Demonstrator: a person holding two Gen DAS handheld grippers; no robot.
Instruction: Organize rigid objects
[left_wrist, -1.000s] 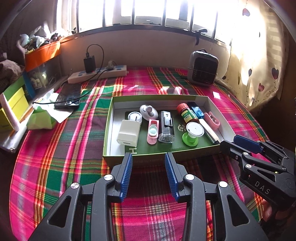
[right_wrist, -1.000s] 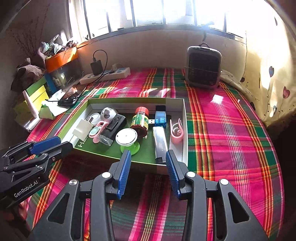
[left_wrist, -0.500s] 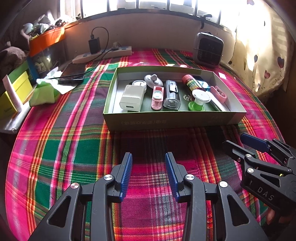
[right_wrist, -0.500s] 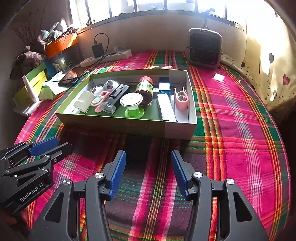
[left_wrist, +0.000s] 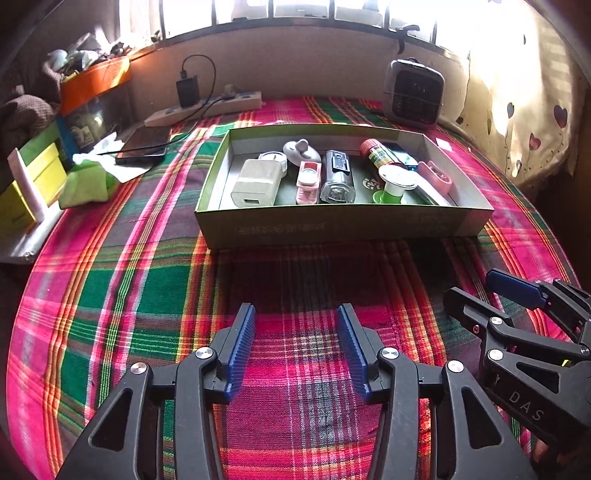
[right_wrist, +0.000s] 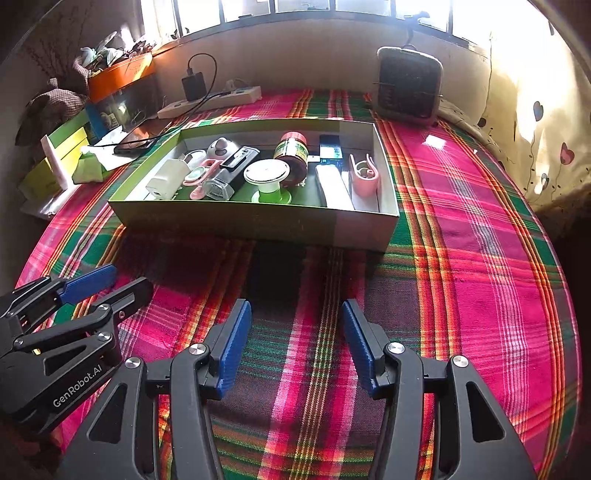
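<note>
Now both grippers hang low over the plaid cloth (left_wrist: 110, 295), on the near side of the green cardboard box (left_wrist: 332, 225), with nothing between their blue pads. The left gripper (left_wrist: 297, 347) has its jaws opening at this moment, only cloth showing in the gap; the right gripper (right_wrist: 297, 343) stands spread and just as empty.

Everything rigid sits inside that box, well apart from both tools. From the left: a white charger block (left_wrist: 255, 182), a pink compact (left_wrist: 307, 181), a dark torch with a clear lens (left_wrist: 338, 177), a red-capped bottle (left_wrist: 376, 153), a green-footed white disc (left_wrist: 393, 182), and a pink clip (right_wrist: 364, 177) at the far right end. They lie side by side, lengthwise, so each has gaps for fingers to slip into.

My read: holding back on the near side gives both cameras a full look into the box, and spread jaws suit a fresh pick or a pause with the sorting mostly done.
</note>
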